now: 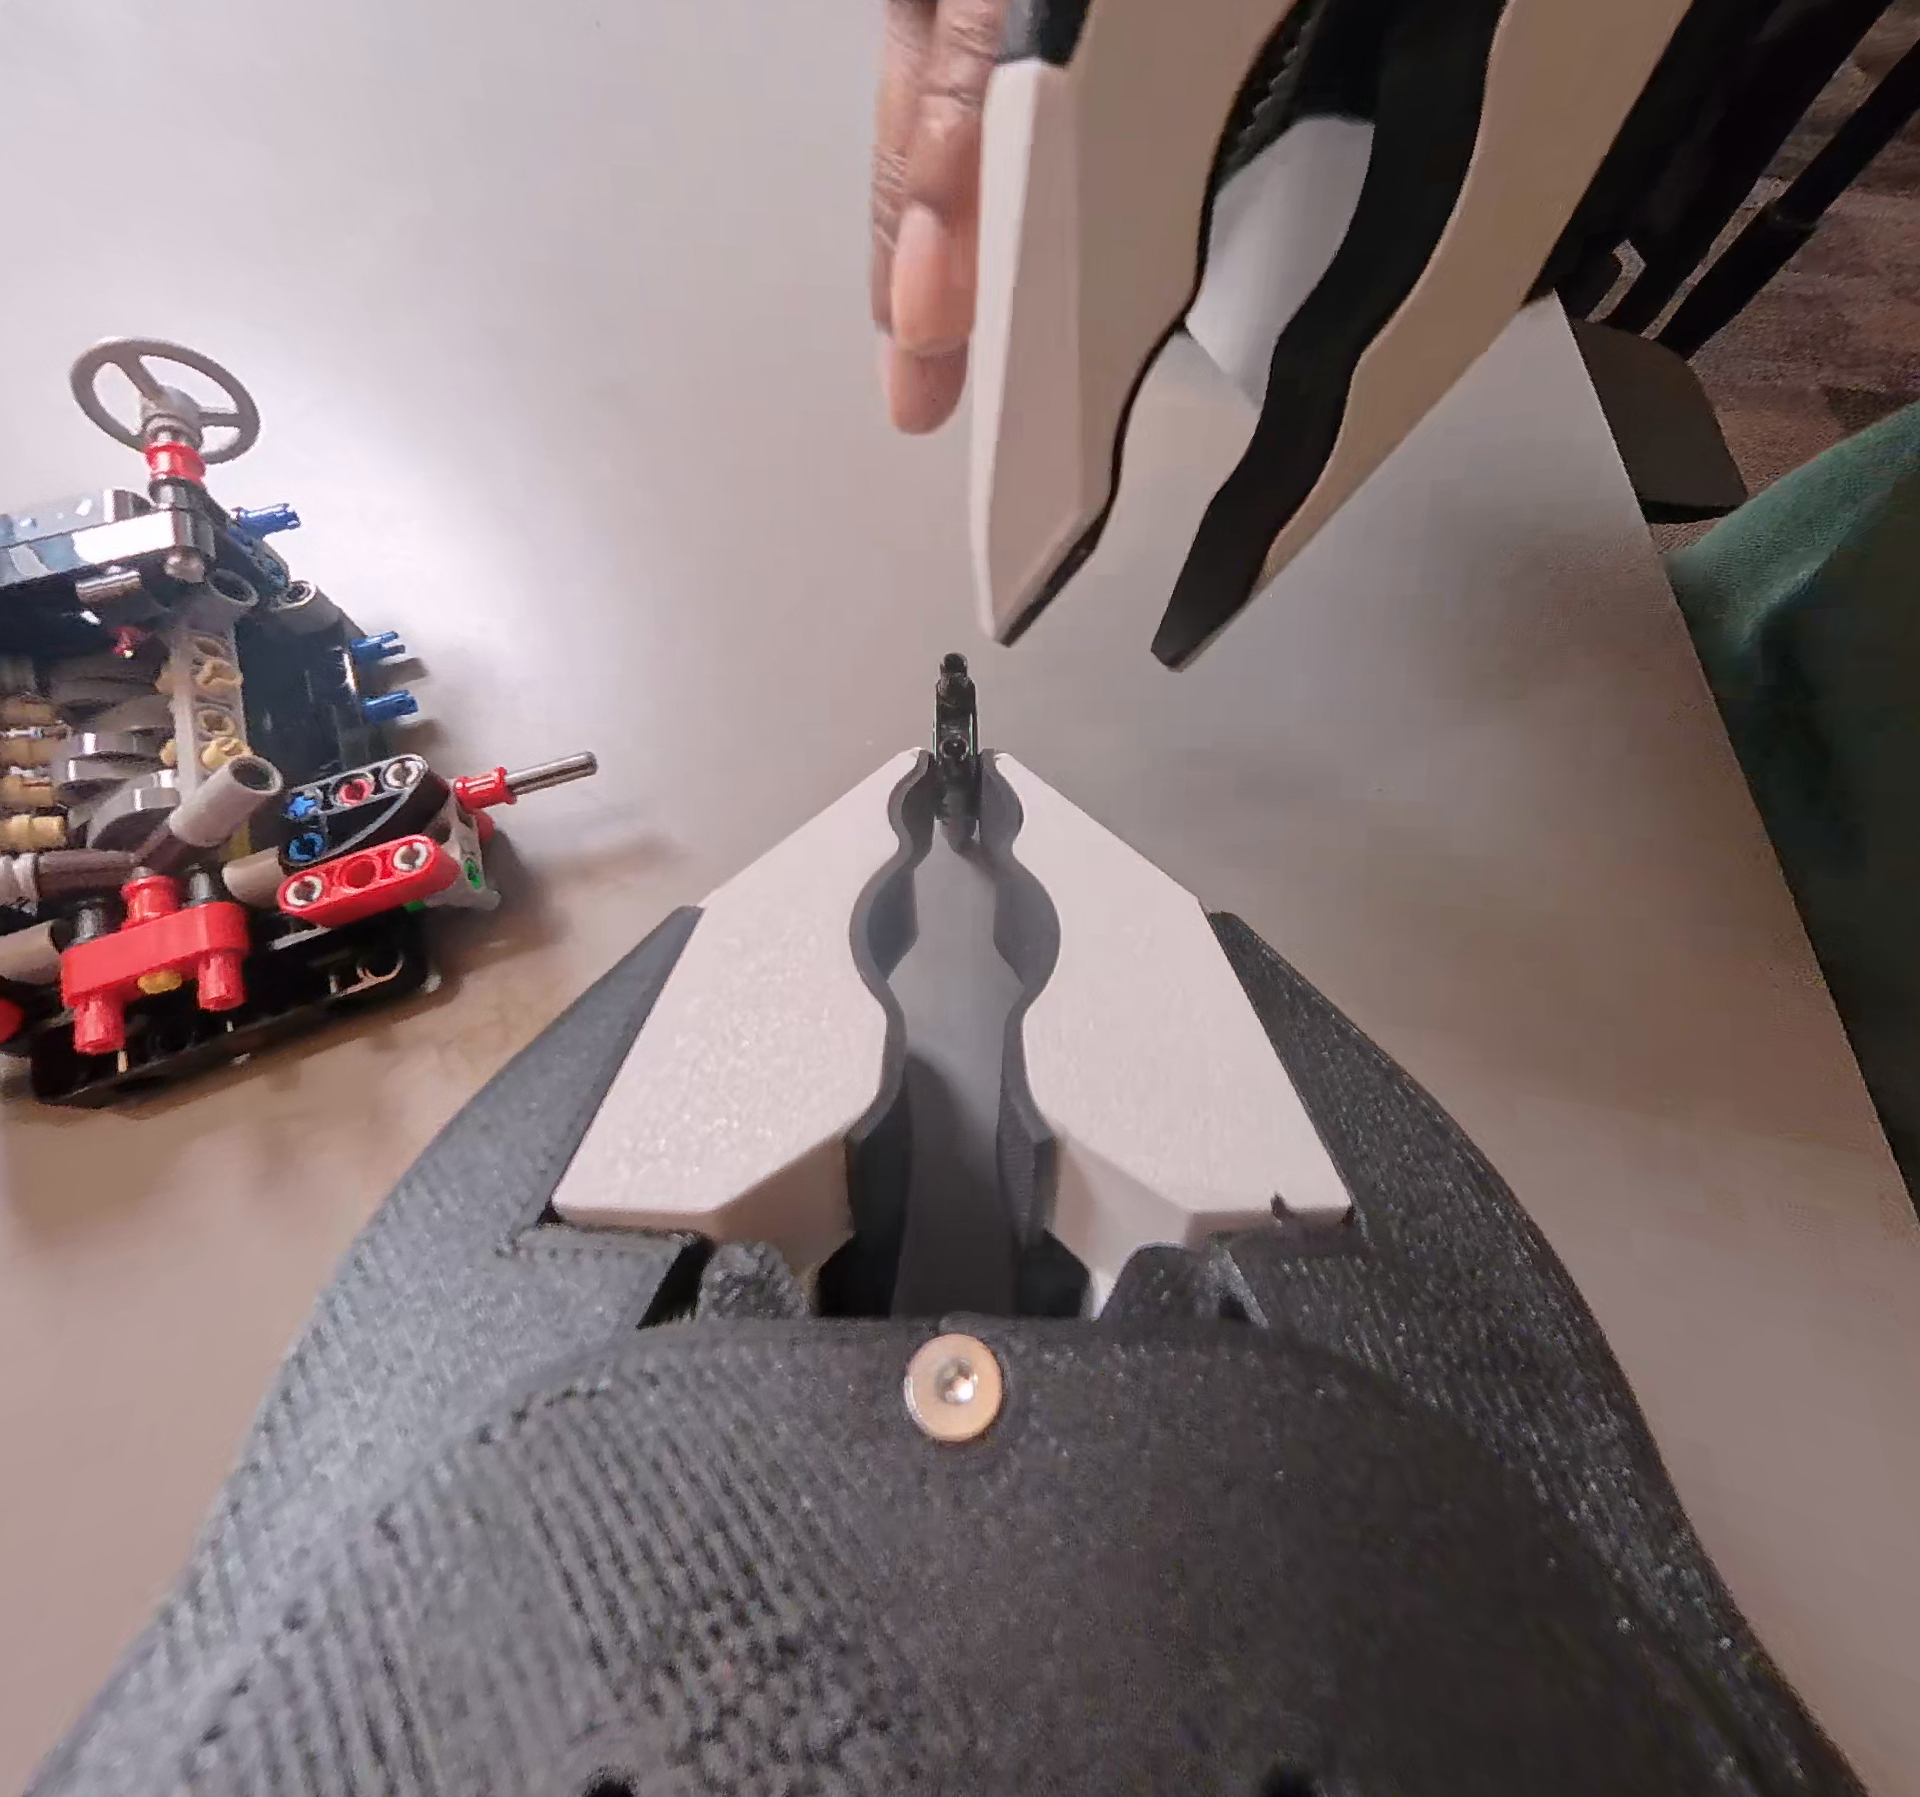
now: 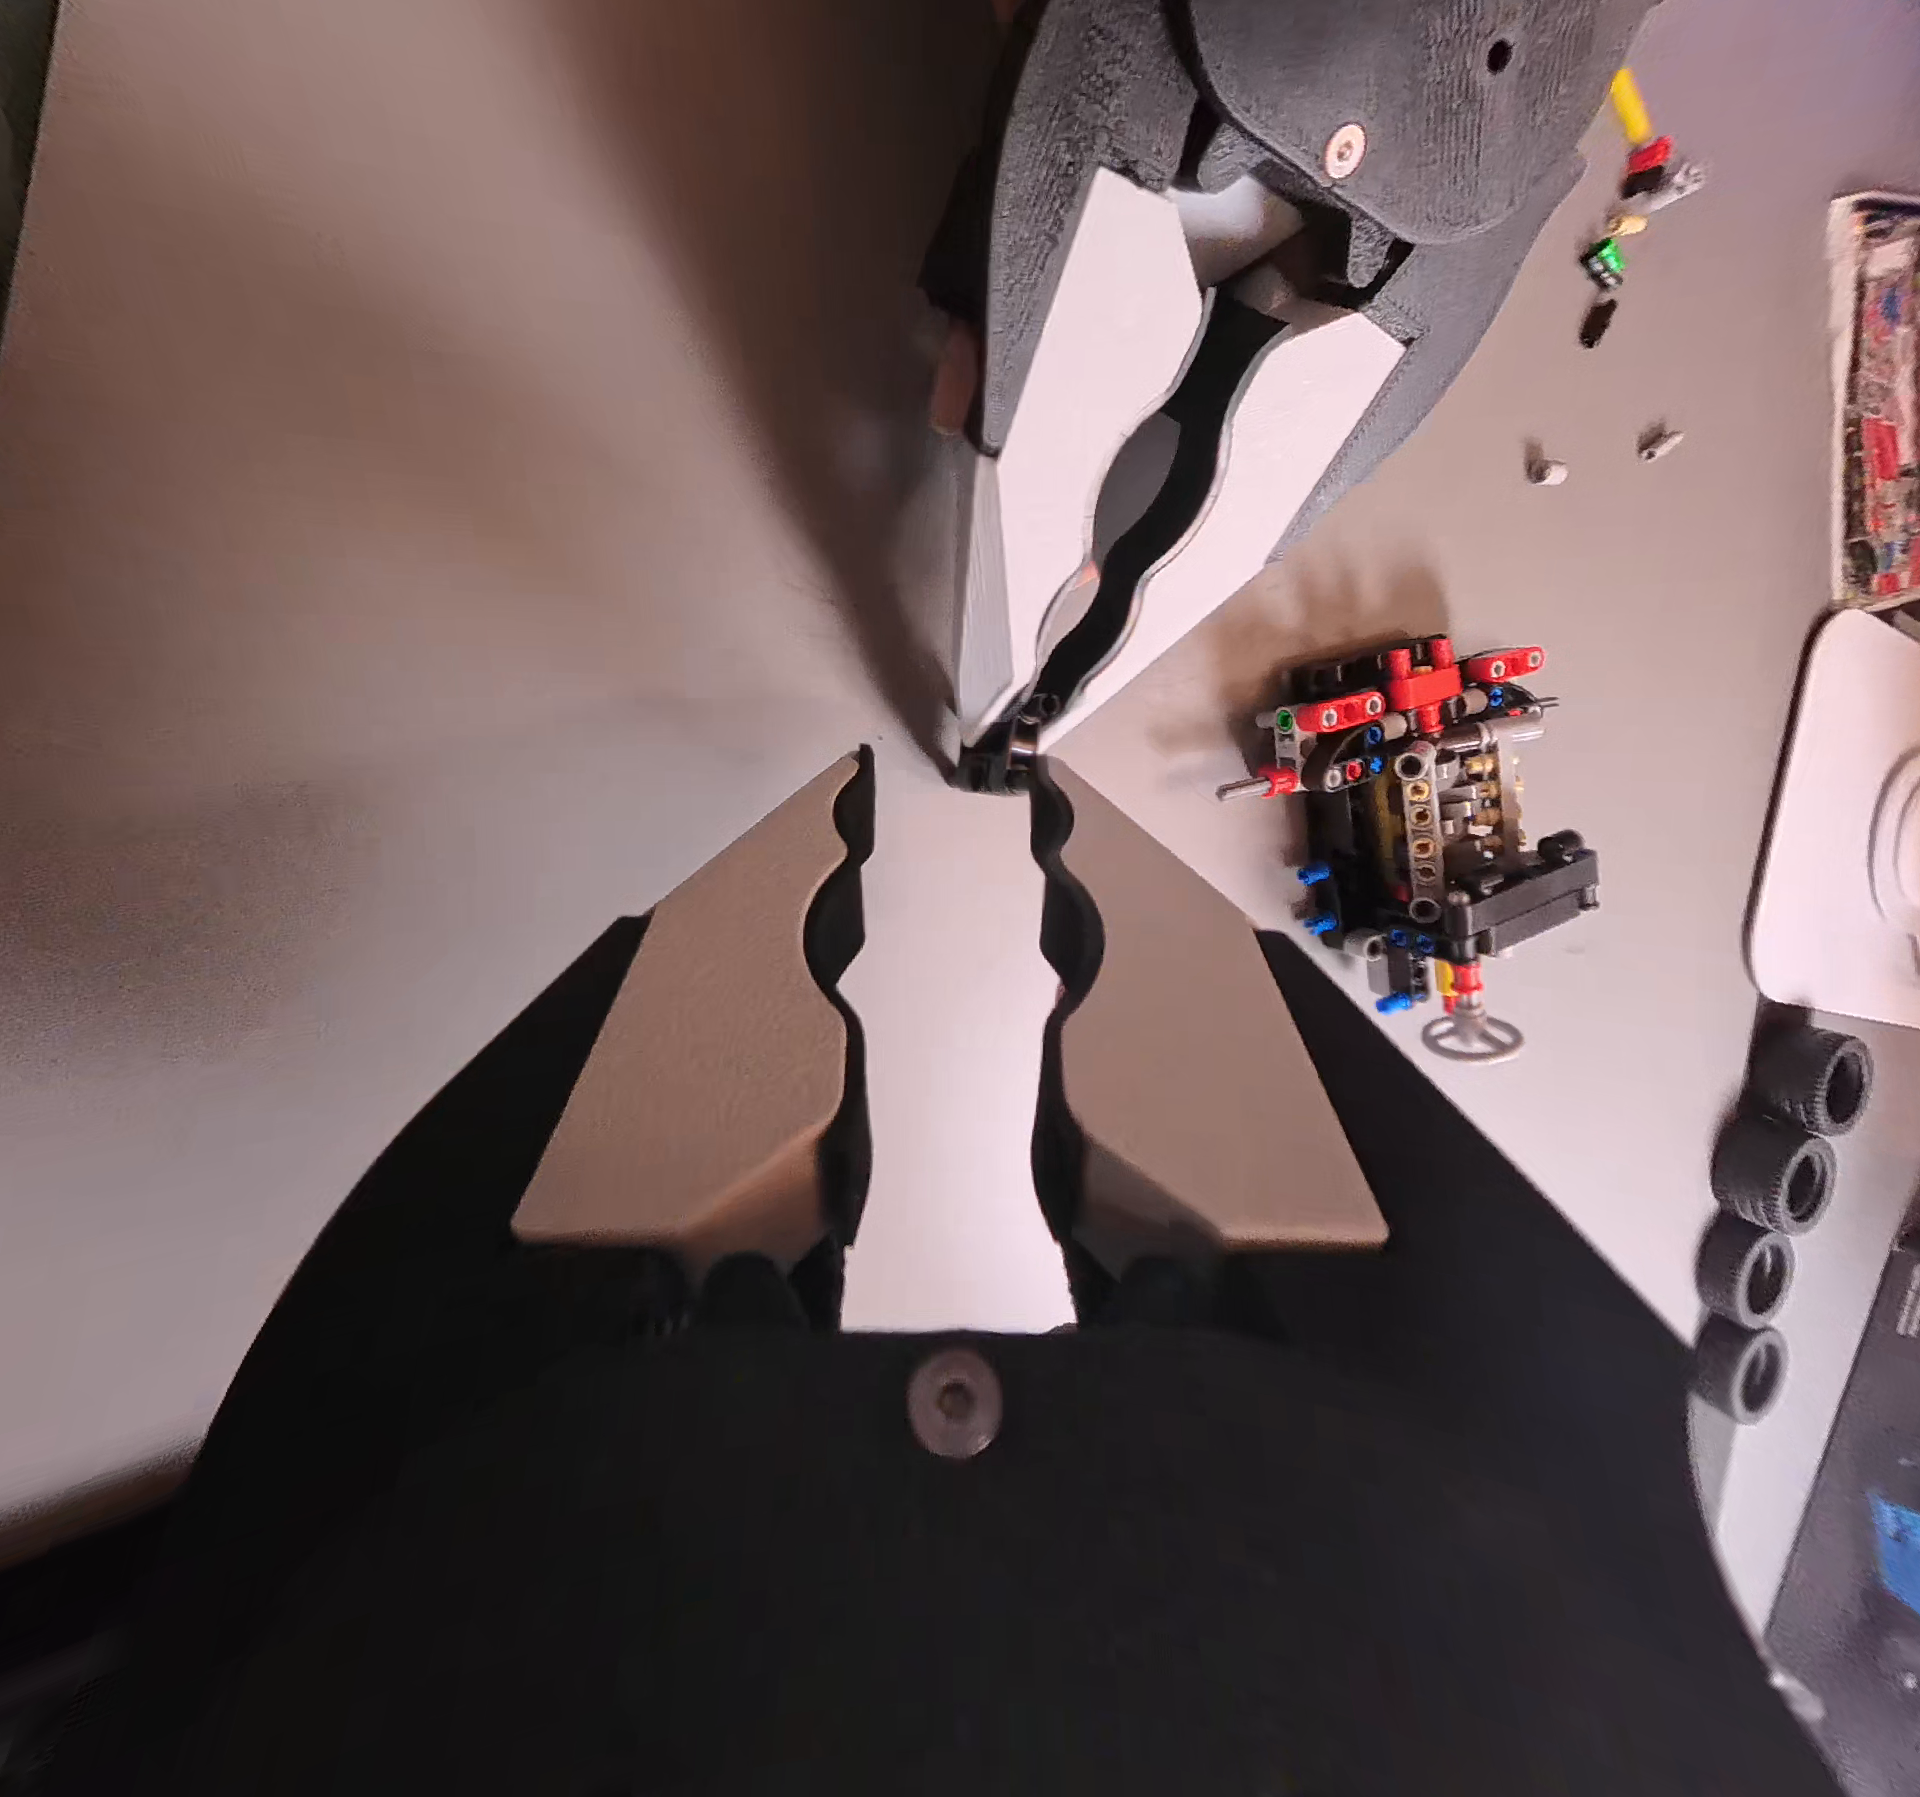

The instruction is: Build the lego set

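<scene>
While the left gripper (image 1: 954, 760) is pinched closed on a small black lego piece (image 1: 954, 739) that sticks out past its fingertips, the left wrist view shows the right gripper (image 1: 1081, 641) hanging just above and beyond it, jaws apart and holding nothing, with a person's hand (image 1: 925, 220) at its side. Well off to the left on the desk (image 1: 623, 189) sits one half-built lego model (image 1: 208, 812): a dark frame with red beams, blue pins and a grey steering wheel (image 1: 164, 397) standing on top. I judge the build to be partly done, since no wheels are on it.

From the right wrist view, the right gripper (image 2: 951, 776) is open, its fingertips on either side of bare desk (image 2: 416, 397), just short of the black lego piece (image 2: 1000, 765) held at the tip of the left gripper (image 2: 1003, 729). The lego model (image 2: 1423, 812) lies to the right, apart from both. Near the desk's right edge stand four black tyres (image 2: 1782, 1217) in a row, not yet fitted. Towards the far right corner lie about seven loose small parts (image 2: 1631, 220), beside a printed booklet (image 2: 1881, 417). A white tray (image 2: 1797, 812) sits at the right edge. What remains, as I judge it, is joining the held piece, the loose parts and the tyres.
</scene>
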{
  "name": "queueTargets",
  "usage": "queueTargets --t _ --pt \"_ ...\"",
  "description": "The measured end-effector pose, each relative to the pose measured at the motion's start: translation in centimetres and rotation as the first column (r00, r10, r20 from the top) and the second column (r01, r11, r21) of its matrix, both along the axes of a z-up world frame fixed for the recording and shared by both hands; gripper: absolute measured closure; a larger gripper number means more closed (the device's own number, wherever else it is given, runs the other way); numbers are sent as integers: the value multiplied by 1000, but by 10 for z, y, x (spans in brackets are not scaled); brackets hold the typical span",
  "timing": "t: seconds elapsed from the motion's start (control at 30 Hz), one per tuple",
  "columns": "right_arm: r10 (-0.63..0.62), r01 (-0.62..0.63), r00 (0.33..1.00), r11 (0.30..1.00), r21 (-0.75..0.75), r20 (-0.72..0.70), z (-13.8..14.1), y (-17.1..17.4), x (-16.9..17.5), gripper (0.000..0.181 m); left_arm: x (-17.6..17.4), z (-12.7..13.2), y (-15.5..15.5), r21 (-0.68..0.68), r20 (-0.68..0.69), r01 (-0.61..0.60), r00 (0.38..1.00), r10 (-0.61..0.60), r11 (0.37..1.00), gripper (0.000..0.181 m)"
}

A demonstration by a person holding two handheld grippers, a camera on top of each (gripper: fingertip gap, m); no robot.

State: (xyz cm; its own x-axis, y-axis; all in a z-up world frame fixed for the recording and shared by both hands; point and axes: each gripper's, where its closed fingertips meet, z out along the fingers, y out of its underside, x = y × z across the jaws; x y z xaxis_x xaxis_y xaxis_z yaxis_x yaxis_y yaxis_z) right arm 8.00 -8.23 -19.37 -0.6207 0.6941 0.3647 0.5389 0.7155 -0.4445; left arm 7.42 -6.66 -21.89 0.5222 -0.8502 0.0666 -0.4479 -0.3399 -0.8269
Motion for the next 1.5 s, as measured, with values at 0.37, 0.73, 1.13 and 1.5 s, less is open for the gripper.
queueTargets --t 0.37,0.73,1.13,1.5 --pt "-41 45 994 999 29 -106 -10 8 -4 156 -1 0 2 6 -3 -17 1000 17 1000 175" --pt "-43 47 991 999 28 -127 -9 7 -6 162 0 -1 1 16 -11 -13 1000 13 1000 175" --pt "-278 63 892 856 -513 -355 33 10 -9 144 -2 67 -9 -386 628 161 767 131 908 175" --pt "-356 -48 840 704 -708 -410 56 10 -19 150 -14 82 -4 -448 754 249 621 214 859 176"
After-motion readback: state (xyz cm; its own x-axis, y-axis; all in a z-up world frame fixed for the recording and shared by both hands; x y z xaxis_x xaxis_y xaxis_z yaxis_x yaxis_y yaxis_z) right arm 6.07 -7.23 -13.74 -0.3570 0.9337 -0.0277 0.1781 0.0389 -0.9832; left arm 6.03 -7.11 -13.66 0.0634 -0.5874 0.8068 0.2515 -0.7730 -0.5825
